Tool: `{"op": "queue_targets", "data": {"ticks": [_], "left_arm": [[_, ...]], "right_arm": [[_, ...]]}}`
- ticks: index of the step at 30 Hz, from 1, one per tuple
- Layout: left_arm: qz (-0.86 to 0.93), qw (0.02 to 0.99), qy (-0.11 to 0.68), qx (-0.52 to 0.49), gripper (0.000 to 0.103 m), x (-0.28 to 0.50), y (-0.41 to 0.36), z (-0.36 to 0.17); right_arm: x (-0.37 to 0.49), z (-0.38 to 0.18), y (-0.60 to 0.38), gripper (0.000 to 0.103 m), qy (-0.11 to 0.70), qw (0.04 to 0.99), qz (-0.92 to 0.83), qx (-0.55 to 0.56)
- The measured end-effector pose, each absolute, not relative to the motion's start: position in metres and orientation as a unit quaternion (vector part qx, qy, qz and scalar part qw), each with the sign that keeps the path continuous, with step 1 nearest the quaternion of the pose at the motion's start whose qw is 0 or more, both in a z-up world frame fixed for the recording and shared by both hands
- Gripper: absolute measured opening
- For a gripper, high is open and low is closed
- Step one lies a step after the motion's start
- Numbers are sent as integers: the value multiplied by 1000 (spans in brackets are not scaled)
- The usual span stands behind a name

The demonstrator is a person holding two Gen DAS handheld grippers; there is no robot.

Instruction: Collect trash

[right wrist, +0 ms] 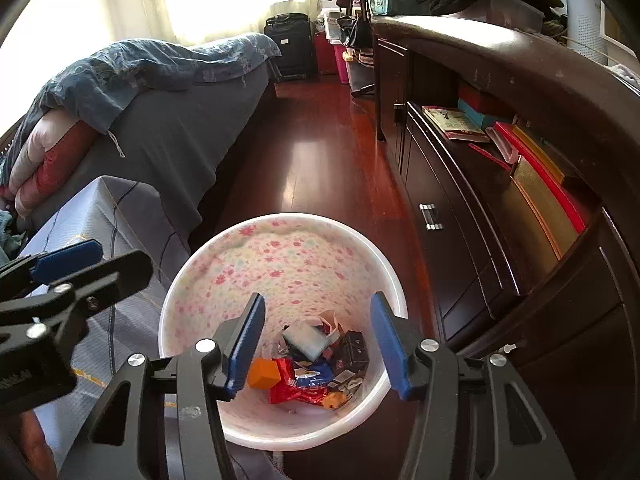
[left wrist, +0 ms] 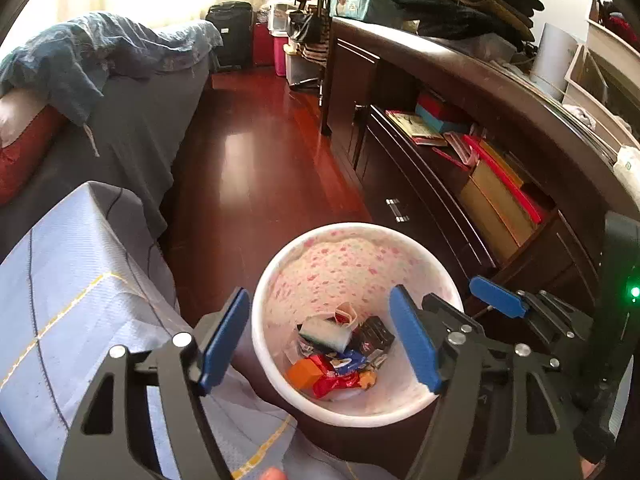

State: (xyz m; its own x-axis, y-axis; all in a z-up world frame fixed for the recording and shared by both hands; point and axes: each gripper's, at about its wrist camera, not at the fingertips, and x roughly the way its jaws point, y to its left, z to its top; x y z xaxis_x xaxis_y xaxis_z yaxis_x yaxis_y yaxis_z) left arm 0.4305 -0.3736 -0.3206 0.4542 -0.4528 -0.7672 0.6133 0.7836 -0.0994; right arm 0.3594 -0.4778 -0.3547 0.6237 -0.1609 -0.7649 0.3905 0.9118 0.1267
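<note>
The left hand-held gripper (left wrist: pixel 320 336) fills the bottom of its own view, its blue pads apart with nothing between them; its lower frame is cut off by the picture edge. The right hand-held gripper (right wrist: pixel 318 346) likewise stands with its pads apart and nothing clamped. Each hangs above the bin (left wrist: pixel 280 384), a white pail with a pink-flowered lining that stands on the red wood floor (left wrist: pixel 256 152).

The trash (right wrist: pixel 308 368) lies at the bottom of the bin: an orange block, a red wrapper, a blue-and-white wrapper, a dark packet and a pale green-edged pad. The pieces overlap, so the lower ones are hard to make out, and in the right view the gripper's left pad hides part of the orange block.

To the left a bed (left wrist: pixel 132 132) with a blue cover runs out of frame; nearer, a pale blue cloth (left wrist: pixel 80 288) drapes something unseen. To the right, a dark counter (left wrist: pixel 460 64) carries piled clothes, with boxes on the shelf below.
</note>
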Motion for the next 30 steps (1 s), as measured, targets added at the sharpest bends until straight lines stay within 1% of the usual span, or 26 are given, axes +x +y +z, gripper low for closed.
{"op": "queue_targets", "data": {"ticks": [3,7,9,10,11,12,14,17,24,30], "left_arm": [[-311,852,411,91,77,428,-366,-312],[-294,867,393,80,84,416,-345,-291],[-283,875,385,74,88,408,-333,-281],[-276,881,378,68,93,403,-323,-273],[-268,886,372,62,97,397,-314,-266],[-258,893,364,57,98,390,-302,-258],[-239,902,357,49,99,380,-284,-246],[-209,912,352,29,99,365,-251,-227],[-130,934,334,-7,99,322,-173,-193],[-57,950,303,-42,99,269,-96,-160]], "right_arm": [[357,-350,-475,59,403,891,-154,142],[349,-336,-464,64,396,896,-149,137],[343,-324,-453,75,390,900,-145,130],[340,-318,-447,77,385,903,-143,128],[335,-310,-439,81,379,907,-135,123],[333,-304,-432,88,376,910,-130,119],[325,-292,-416,95,366,916,-121,112],[315,-273,-389,99,360,923,-94,102],[289,-238,-325,99,353,932,-37,73],[259,-207,-268,99,331,943,2,32]]}}
